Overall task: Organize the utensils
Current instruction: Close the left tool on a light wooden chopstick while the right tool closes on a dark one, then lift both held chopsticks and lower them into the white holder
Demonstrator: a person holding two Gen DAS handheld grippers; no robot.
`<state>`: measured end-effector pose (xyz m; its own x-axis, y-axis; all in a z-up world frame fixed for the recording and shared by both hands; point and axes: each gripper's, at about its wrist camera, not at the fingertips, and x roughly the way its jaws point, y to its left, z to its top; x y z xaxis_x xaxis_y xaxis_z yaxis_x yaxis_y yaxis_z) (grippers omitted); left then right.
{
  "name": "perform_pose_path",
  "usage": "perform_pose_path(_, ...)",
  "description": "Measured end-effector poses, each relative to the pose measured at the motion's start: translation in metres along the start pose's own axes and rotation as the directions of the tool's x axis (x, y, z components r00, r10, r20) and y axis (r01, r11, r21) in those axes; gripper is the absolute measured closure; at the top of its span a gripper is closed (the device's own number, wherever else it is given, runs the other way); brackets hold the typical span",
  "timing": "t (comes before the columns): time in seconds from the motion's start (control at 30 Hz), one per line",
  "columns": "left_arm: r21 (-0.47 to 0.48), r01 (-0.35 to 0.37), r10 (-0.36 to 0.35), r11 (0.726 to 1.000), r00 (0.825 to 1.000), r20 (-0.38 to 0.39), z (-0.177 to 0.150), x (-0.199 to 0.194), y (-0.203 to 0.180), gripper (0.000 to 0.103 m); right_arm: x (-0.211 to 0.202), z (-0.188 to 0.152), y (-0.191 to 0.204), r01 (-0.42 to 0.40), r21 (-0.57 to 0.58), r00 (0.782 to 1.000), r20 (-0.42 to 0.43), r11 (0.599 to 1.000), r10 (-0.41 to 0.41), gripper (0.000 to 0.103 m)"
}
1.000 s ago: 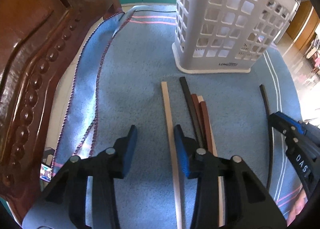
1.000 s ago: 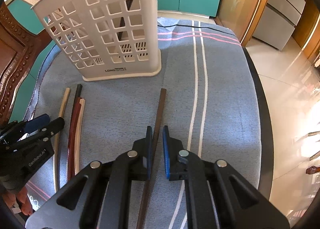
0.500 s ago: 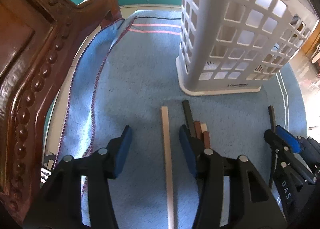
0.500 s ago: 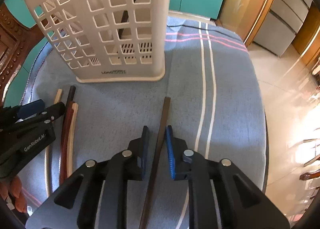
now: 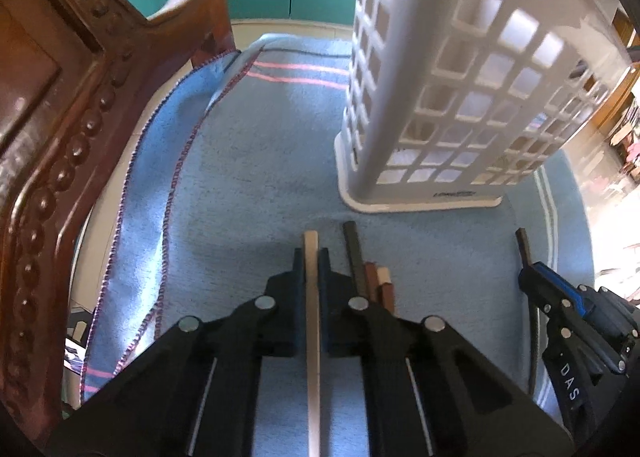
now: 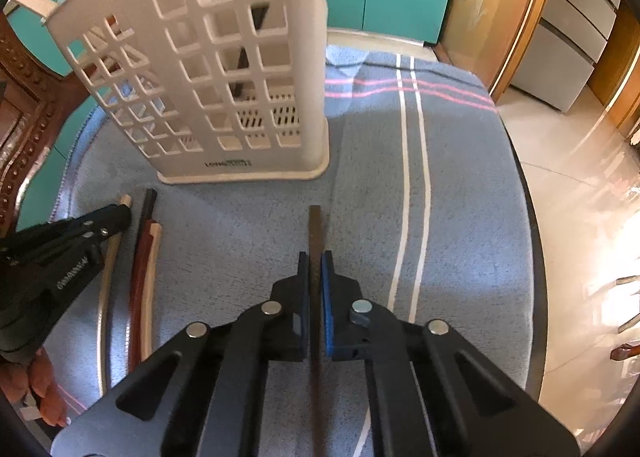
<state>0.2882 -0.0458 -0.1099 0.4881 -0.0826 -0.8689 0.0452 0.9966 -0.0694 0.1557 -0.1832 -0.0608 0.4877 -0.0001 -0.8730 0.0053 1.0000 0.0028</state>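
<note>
the left gripper (image 5: 311,257) has just clamped its fingers on a pale wooden chopstick (image 5: 311,321) lying on the blue towel-covered tabletop (image 5: 256,177); the right gripper (image 6: 315,259) pinches a dark brown chopstick (image 6: 315,225). gripped near one end, either could pivot and slip when lifted toward the white lattice plastic basket (image 6: 224,69).

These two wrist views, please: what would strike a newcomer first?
The tall white lattice basket stands on the blue cloth, filling the far side. Nearer, the left gripper is shut on a pale chopstick, and the right gripper on a dark chopstick.
</note>
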Motion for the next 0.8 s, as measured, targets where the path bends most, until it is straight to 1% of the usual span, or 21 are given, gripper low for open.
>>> perform_pose_path(0.1,0.001,0.0,0.0,1.0,0.998,0.069,-0.009,-0.036,-0.006,0.096,-0.014,0.004,-0.003,-0.006,-0.012,0.999,0.041,1.0,0.006,0.097)
perform_pose_path(0.17,0.015,0.007,-0.009,1.0,0.993,0.119,-0.009,-0.055,-0.008,0.096,-0.031,0.006,-0.005,-0.034,-0.017,0.997,0.07,0.999,0.035,0.097)
perform_pose_path(0.2,0.024,0.018,-0.022,1.0,0.988,0.155,-0.01,-0.07,-0.01,0.096,-0.042,0.007,-0.007,-0.048,-0.022,0.995,0.088,0.999,0.049,0.097)
perform_pose_path(0.27,0.04,0.042,-0.049,0.998,0.978,0.203,-0.013,-0.096,-0.011,0.096,-0.065,0.007,-0.011,-0.077,-0.028,0.989,0.121,0.997,0.08,0.097)
perform_pose_path(0.37,0.088,0.071,-0.094,0.994,0.949,0.302,-0.019,-0.15,-0.021,0.096,-0.108,0.005,-0.015,-0.133,-0.037,0.973,0.187,0.99,0.138,0.097)
perform_pose_path(0.43,0.131,0.074,-0.119,0.989,0.916,0.384,-0.025,-0.192,-0.027,0.096,-0.139,0.005,-0.021,-0.159,-0.046,0.955,0.245,0.986,0.165,0.097)
perform_pose_path(0.47,0.155,0.079,-0.14,0.985,0.892,0.43,-0.029,-0.218,-0.03,0.096,-0.155,0.002,-0.023,-0.17,-0.051,0.945,0.276,0.984,0.177,0.097)
perform_pose_path(0.5,0.169,0.086,-0.155,0.982,0.876,0.456,-0.03,-0.232,-0.032,0.096,-0.167,0.001,-0.027,-0.177,-0.054,0.936,0.298,0.983,0.185,0.097)
perform_pose_path(0.53,0.184,0.095,-0.174,0.978,0.857,0.486,-0.029,-0.248,-0.033,0.096,-0.186,0.001,-0.033,-0.189,-0.051,0.921,0.338,0.981,0.195,0.097)
perform_pose_path(0.57,0.196,0.102,-0.191,0.975,0.836,0.514,-0.029,-0.264,-0.034,0.096,-0.196,0.003,-0.035,-0.195,-0.048,0.911,0.362,0.98,0.199,0.097)
perform_pose_path(0.67,0.215,0.127,-0.235,0.968,0.751,0.617,-0.019,-0.313,-0.034,0.096,-0.233,0.016,-0.043,-0.218,-0.03,0.868,0.451,0.975,0.208,0.097)
perform_pose_path(0.7,0.211,0.133,-0.24,0.968,0.728,0.642,-0.016,-0.321,-0.032,0.096,-0.244,0.021,-0.044,-0.229,-0.025,0.85,0.481,0.973,0.213,0.097)
perform_pose_path(0.73,0.198,0.143,-0.241,0.97,0.694,0.679,-0.009,-0.332,-0.029,0.096,-0.256,0.028,-0.047,-0.242,-0.015,0.826,0.522,0.97,0.214,0.097)
perform_pose_path(0.77,0.174,0.153,-0.232,0.973,0.665,0.71,-0.001,-0.338,-0.026,0.096,-0.266,0.034,-0.051,-0.253,0.0,0.802,0.559,0.967,0.21,0.097)
perform_pose_path(0.8,0.157,0.165,-0.226,0.974,0.647,0.728,0.006,-0.339,-0.021,0.096,-0.276,0.041,-0.056,-0.267,0.022,0.768,0.609,0.963,0.199,0.097)
